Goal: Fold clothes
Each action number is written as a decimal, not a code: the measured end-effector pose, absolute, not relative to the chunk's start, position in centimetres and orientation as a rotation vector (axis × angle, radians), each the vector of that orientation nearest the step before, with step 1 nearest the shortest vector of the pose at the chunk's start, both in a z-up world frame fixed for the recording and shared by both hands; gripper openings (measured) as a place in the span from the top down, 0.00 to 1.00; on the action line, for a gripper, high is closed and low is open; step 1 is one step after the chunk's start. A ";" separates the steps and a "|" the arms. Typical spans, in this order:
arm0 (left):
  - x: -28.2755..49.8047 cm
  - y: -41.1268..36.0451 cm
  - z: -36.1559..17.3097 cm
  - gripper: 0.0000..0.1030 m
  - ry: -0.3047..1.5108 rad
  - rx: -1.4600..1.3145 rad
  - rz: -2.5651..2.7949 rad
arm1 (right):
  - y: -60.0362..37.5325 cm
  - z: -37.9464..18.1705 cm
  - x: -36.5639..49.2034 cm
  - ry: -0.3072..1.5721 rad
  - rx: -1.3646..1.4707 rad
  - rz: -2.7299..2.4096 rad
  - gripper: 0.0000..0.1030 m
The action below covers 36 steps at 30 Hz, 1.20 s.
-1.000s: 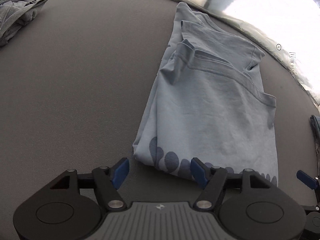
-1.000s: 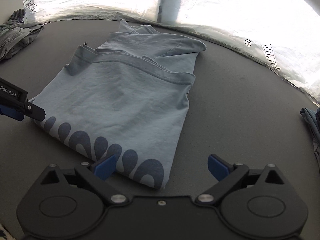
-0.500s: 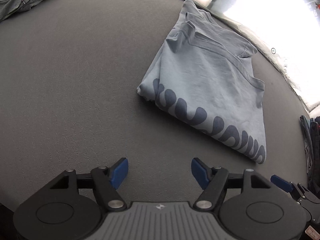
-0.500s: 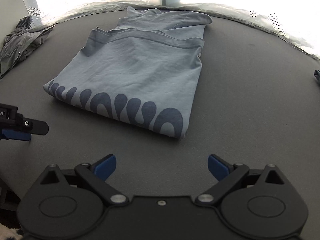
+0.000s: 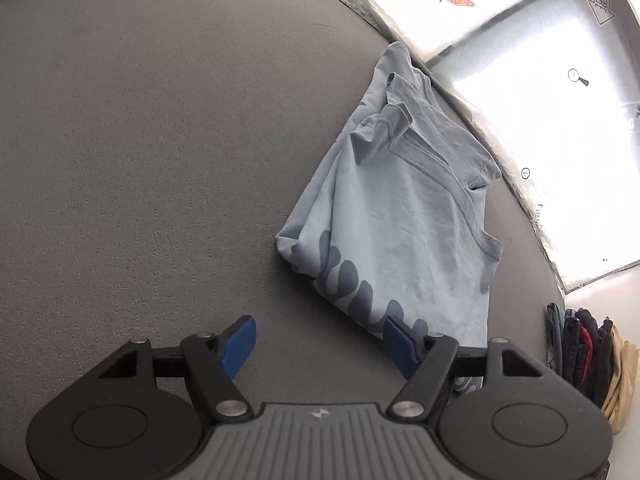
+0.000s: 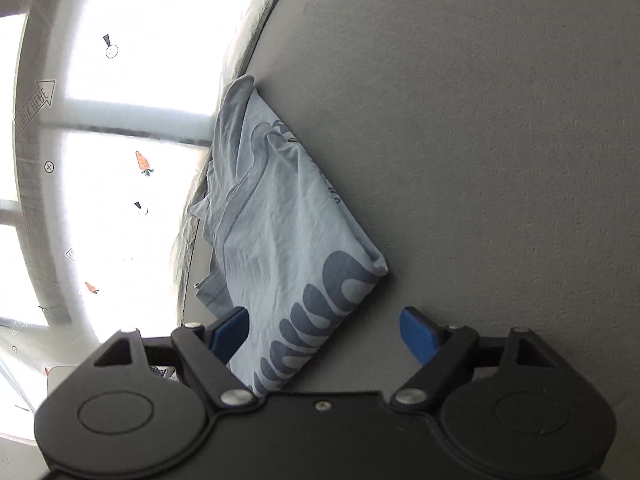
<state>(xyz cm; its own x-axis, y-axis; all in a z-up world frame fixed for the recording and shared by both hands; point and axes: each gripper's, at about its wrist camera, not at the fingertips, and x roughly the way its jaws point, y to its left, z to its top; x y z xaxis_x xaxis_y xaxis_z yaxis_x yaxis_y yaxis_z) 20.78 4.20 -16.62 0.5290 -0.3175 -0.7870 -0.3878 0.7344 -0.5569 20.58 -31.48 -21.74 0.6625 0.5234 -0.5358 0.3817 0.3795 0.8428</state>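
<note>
Right now I see the pale blue shirt (image 5: 400, 220) folded into a rough rectangle on the grey surface (image 5: 140, 160), its dark wavy print along the near edge, sleeves and hems bunched at the far end by the bright window. My left gripper (image 5: 318, 344) is released, empty. My right gripper (image 6: 325, 336) is closing, its fingers (image 6: 230, 330) straddling the printed edge without pressing it.

Grey table (image 5: 160, 160), carrot-stickered window (image 5: 500, 40)
</note>
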 end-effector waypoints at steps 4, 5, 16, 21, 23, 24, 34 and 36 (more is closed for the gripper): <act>22.2 4.3 -17.2 0.31 1.065 -0.777 0.019 | -31.9 -22.7 20.1 0.831 1.352 0.027 0.25; 22.5 4.4 -17.2 0.31 1.062 -0.774 0.014 | -31.9 -22.9 20.2 0.820 1.370 0.016 0.26; 25.4 4.5 -17.6 0.32 1.047 -0.771 0.008 | -32.1 -23.0 22.3 0.824 1.354 -0.005 0.38; 26.0 4.3 -17.5 0.41 1.023 -0.752 0.040 | -32.2 -23.2 23.2 0.841 1.362 0.008 0.40; 26.2 4.2 -17.5 0.53 1.015 -0.732 0.061 | -32.3 -23.3 23.6 0.863 1.341 0.007 0.53; 26.3 4.2 -17.5 0.58 1.012 -0.723 0.073 | -32.4 -23.3 23.7 0.879 1.330 0.005 0.57; 25.7 5.2 -16.2 0.86 0.976 -0.761 0.082 | -32.9 -22.5 24.4 0.895 1.264 0.109 0.88; 25.1 5.1 -14.8 0.88 0.946 -0.743 0.076 | -33.0 -21.4 24.1 0.870 1.252 0.148 0.89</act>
<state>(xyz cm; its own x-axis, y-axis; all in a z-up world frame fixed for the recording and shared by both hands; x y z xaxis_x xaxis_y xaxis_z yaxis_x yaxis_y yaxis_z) 25.09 5.10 -14.82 0.6014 -0.2521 -0.7581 -0.3698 0.7533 -0.5438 24.12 -33.01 -21.44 0.6808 0.5426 -0.4920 0.3501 0.3490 0.8693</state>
